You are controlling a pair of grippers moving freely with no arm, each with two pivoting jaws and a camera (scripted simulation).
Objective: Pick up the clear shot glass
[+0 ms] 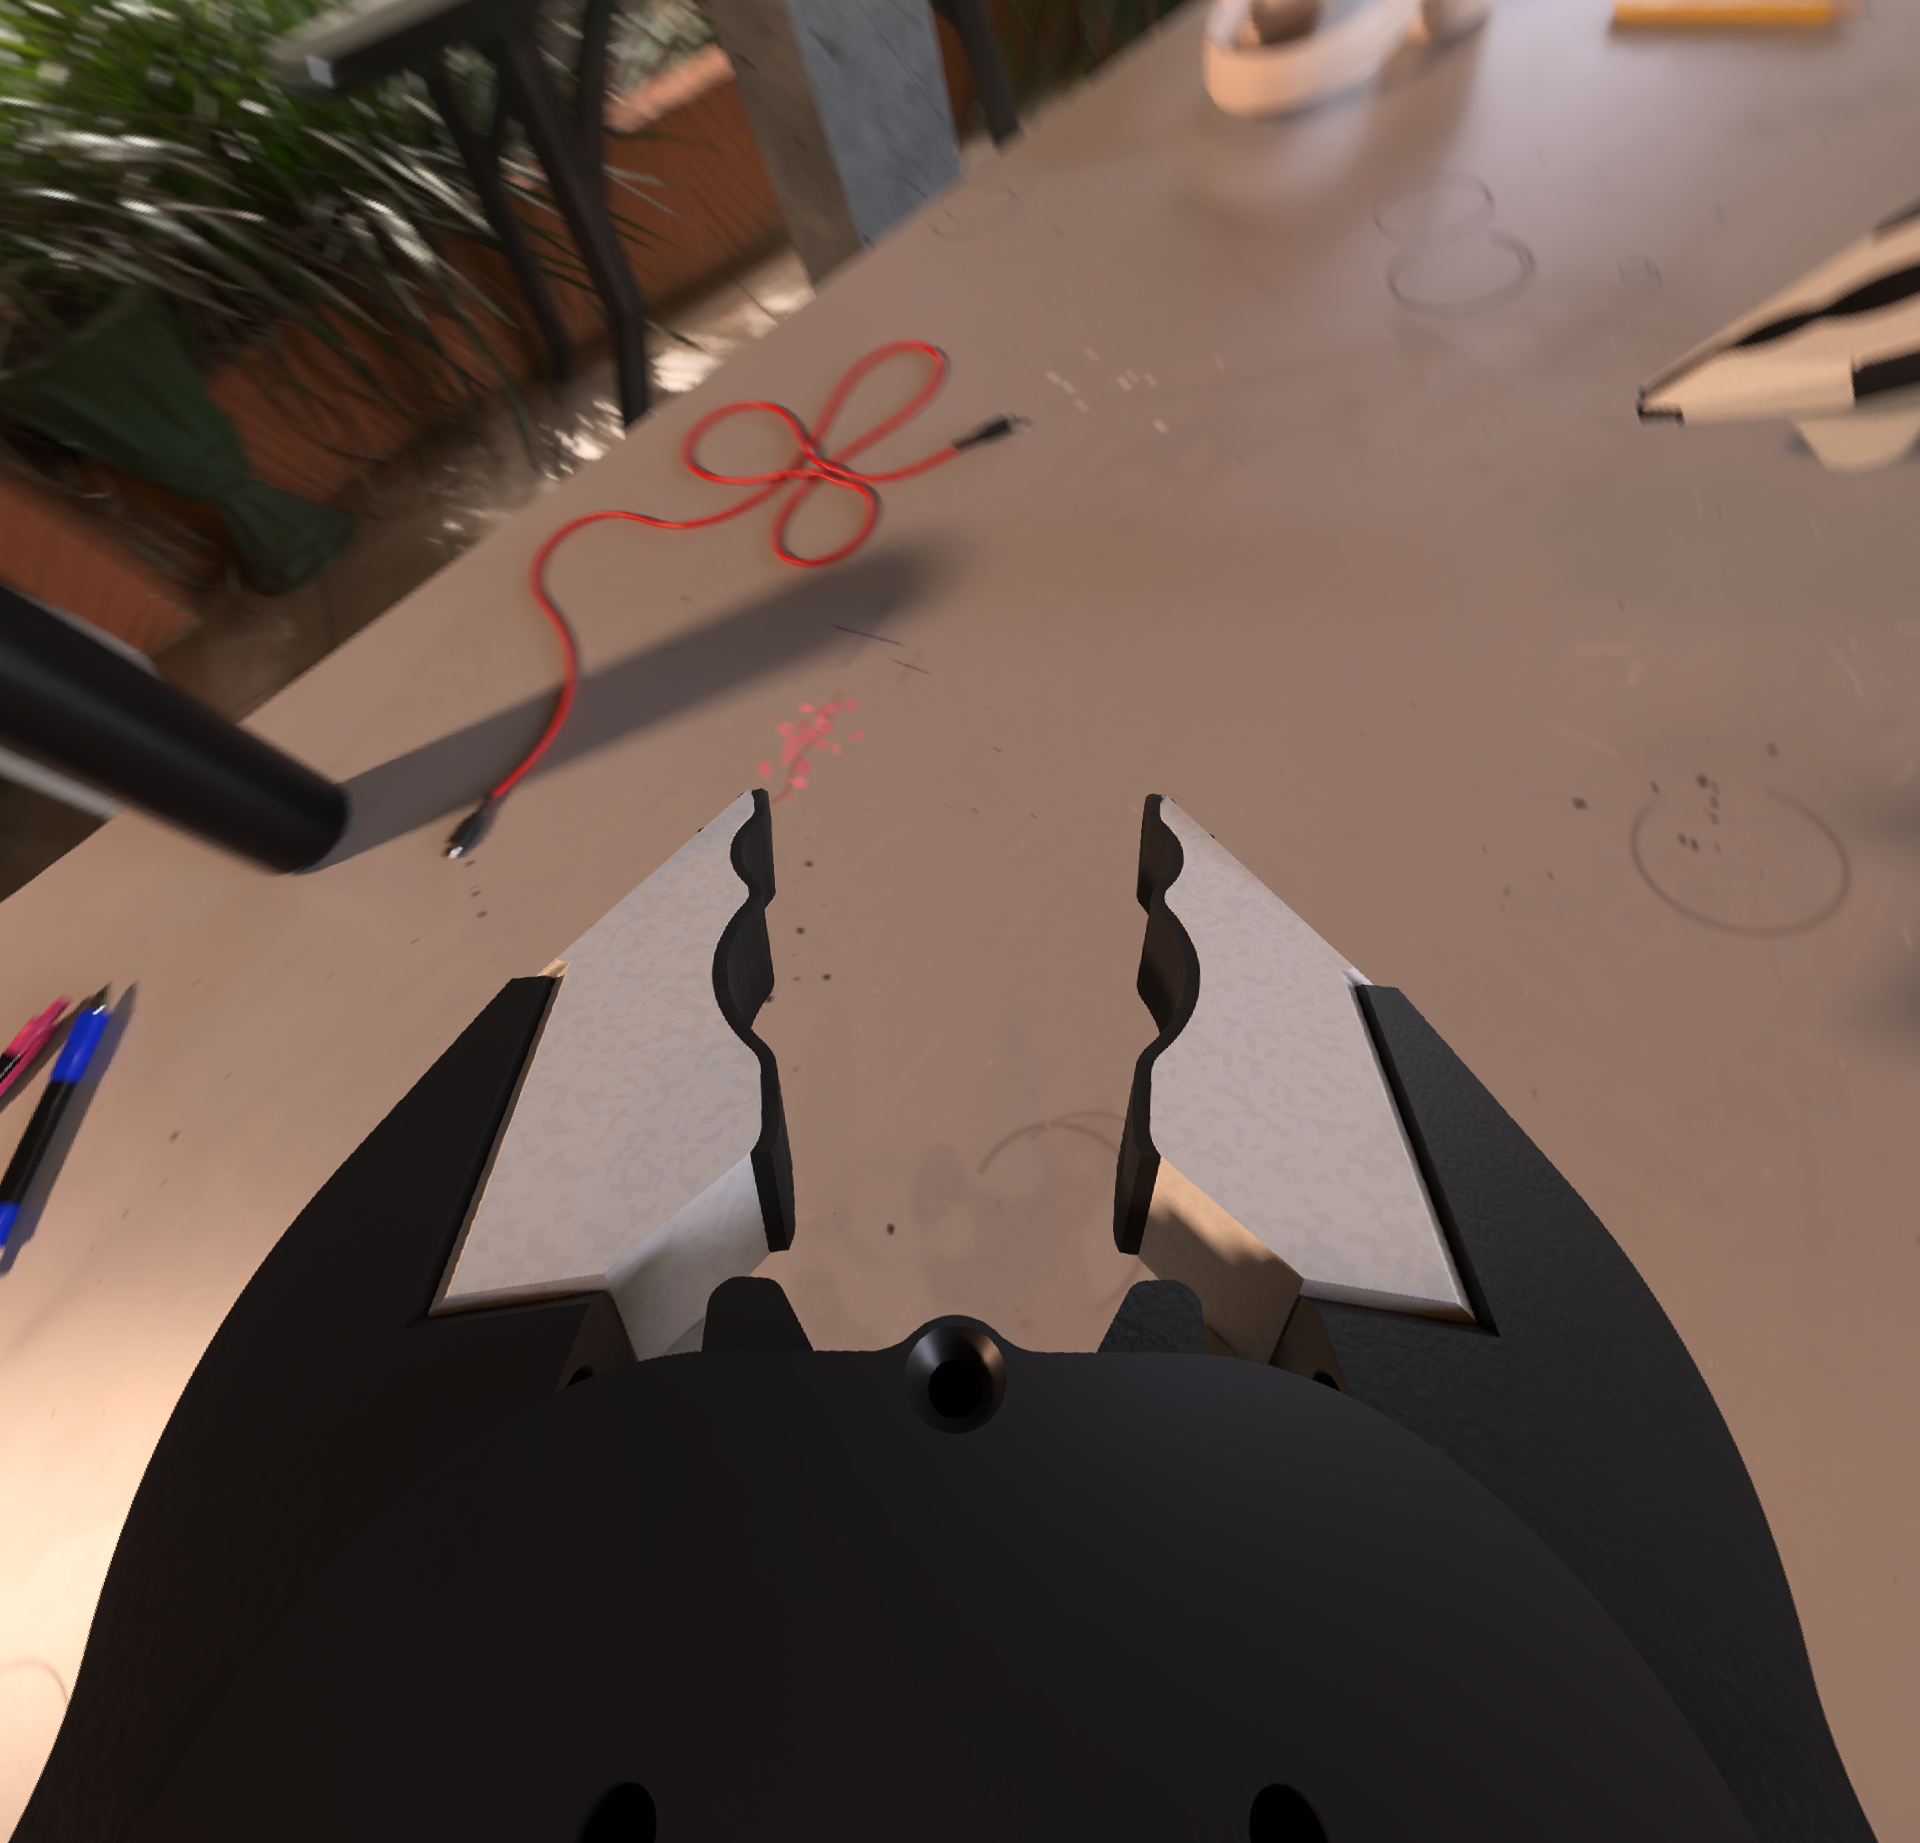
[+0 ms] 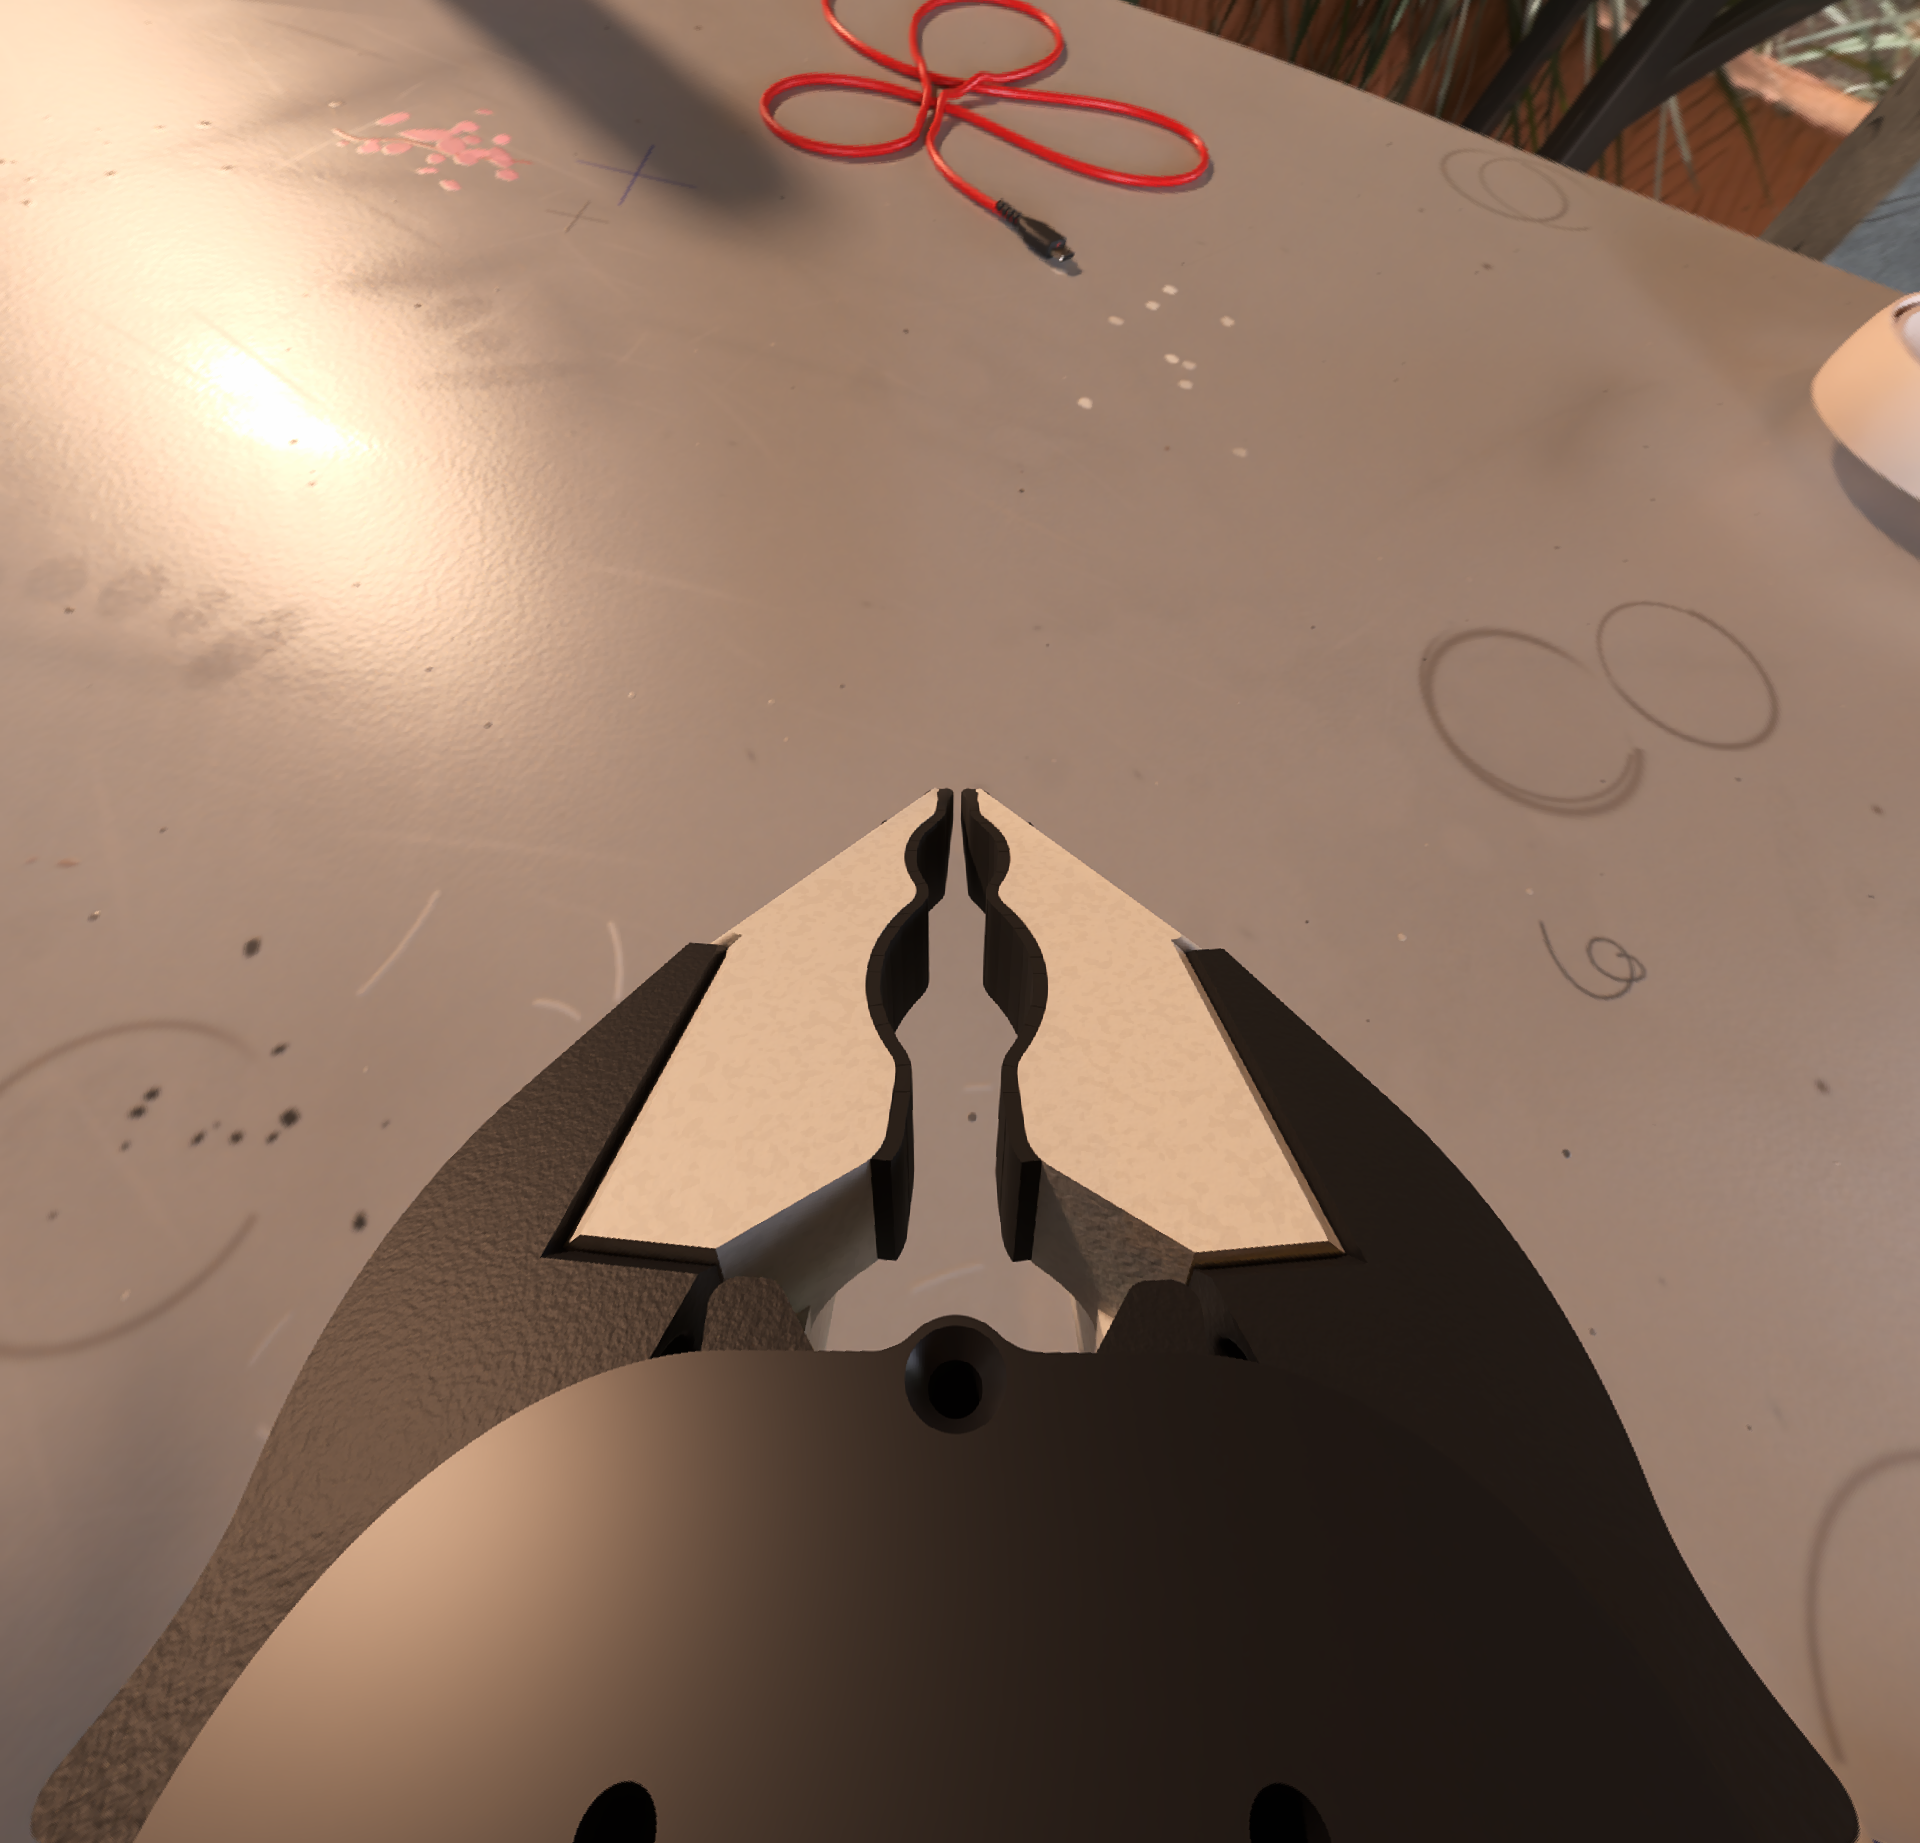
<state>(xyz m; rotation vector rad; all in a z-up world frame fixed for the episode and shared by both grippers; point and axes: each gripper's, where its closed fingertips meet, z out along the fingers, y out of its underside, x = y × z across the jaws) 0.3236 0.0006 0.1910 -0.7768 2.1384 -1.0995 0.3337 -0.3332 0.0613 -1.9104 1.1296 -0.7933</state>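
No clear shot glass shows in either view. My left gripper (image 1: 956, 801) is open and empty, its jaws wide apart above the brown tabletop (image 1: 1247, 598). My right gripper (image 2: 956, 794) is shut with nothing between its fingertips, low over the same tabletop (image 2: 727, 567). A pointed black-and-white shape (image 1: 1787, 339) at the right edge of the left wrist view looks like the right gripper seen from the side.
A looped red cable (image 1: 790, 463) (image 2: 977, 100) lies ahead of both grippers. White headphones (image 1: 1330, 27) (image 2: 1870, 411) and a yellow pencil (image 1: 1725, 8) lie farther off. Pens (image 1: 42, 1097) and a black cylinder (image 1: 156, 754) are at the left. Plants stand past the table edge.
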